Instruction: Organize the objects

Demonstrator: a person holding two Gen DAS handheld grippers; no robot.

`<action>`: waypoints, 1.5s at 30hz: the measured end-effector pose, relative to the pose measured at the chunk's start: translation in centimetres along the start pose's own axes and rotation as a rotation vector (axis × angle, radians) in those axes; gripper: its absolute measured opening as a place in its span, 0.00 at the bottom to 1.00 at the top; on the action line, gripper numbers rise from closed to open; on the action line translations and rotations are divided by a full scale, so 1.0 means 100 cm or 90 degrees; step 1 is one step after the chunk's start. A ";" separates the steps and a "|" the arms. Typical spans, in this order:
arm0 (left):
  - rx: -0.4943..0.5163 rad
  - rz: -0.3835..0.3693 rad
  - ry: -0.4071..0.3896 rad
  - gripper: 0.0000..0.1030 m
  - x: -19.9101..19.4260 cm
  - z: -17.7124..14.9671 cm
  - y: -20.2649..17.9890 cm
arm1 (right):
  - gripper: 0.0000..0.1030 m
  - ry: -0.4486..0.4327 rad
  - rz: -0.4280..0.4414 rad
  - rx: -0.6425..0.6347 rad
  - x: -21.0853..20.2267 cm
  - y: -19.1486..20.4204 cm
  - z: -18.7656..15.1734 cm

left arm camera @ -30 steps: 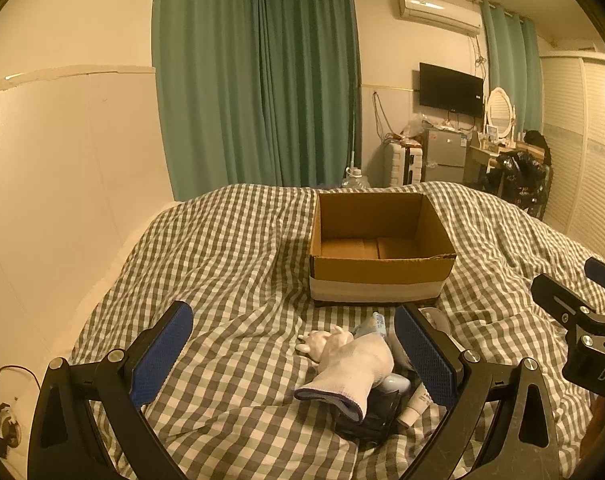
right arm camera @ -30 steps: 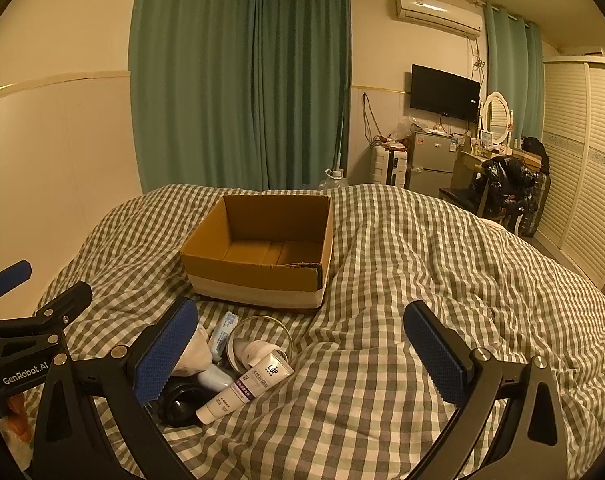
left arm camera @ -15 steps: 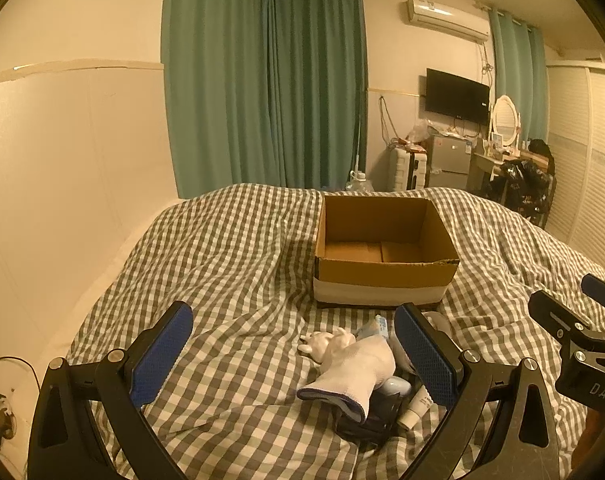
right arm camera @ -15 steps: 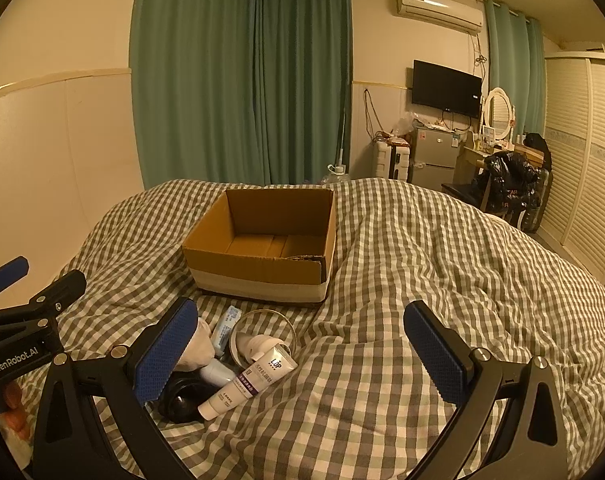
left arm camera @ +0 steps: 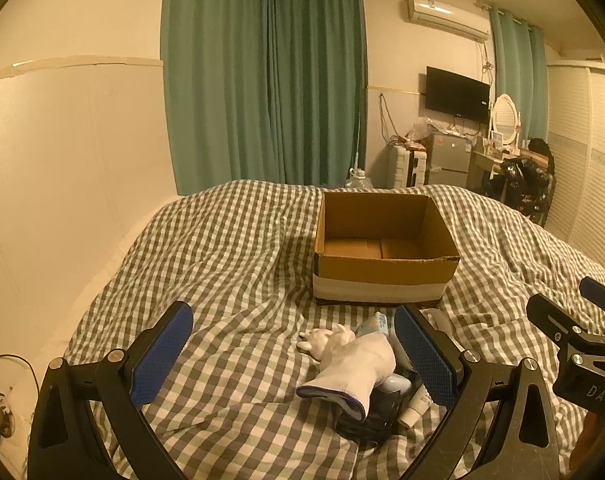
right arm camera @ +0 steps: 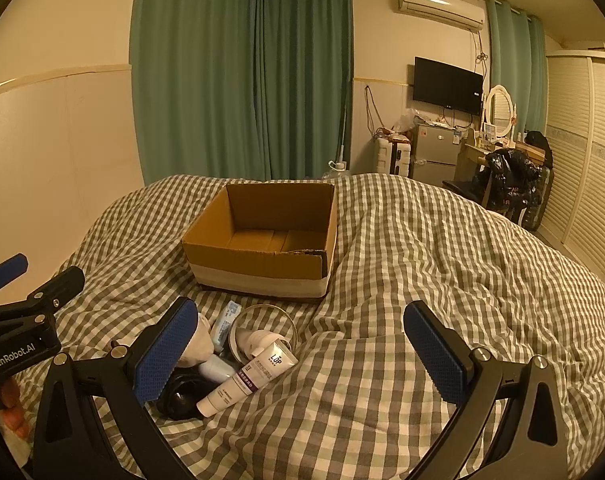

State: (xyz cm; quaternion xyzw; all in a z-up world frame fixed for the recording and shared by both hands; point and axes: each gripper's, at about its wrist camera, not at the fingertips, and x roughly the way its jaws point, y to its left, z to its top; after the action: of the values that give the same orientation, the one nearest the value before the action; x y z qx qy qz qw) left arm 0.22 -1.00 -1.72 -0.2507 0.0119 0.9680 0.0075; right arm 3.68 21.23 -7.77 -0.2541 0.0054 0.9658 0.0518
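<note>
One open brown cardboard box (left arm camera: 384,276), white-banded base.

A: bedspread (left arm camera: 230,264) = grey/white check. box (right arm camera: 262,264) brown cardboard, pale band along the base.
B: pile items?
A: sock (left arm camera: 354,372) white, blue-grey cuff. tube (right arm camera: 248,376) white, purple stripe, black lettering. Round object (right arm camera: 178,396) black.
B: grippers?
A: black frames, blue dotted pads (right arm camera: 166,352). curtains (right arm camera: 242,80) green, TV (right arm camera: 446,86) black.
</note>
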 end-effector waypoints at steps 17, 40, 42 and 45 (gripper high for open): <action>0.037 -0.014 0.044 1.00 0.019 -0.003 -0.009 | 1.00 0.023 0.005 -0.030 0.010 0.005 -0.001; 0.079 -0.143 0.265 0.48 0.120 -0.050 -0.042 | 1.00 0.185 0.025 -0.036 0.076 0.005 -0.029; 0.070 -0.146 0.259 0.44 0.117 -0.048 -0.038 | 1.00 0.191 0.019 -0.047 0.078 0.010 -0.030; 0.067 -0.137 0.238 0.38 0.107 -0.044 -0.031 | 0.97 0.187 -0.012 -0.067 0.079 0.017 -0.032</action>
State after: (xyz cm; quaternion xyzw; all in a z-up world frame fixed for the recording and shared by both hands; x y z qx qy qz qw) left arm -6.89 2.06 -10.81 -0.4247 0.0370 0.8964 0.1215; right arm -1.78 20.19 -14.47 -0.3952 -0.0400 0.9166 0.0462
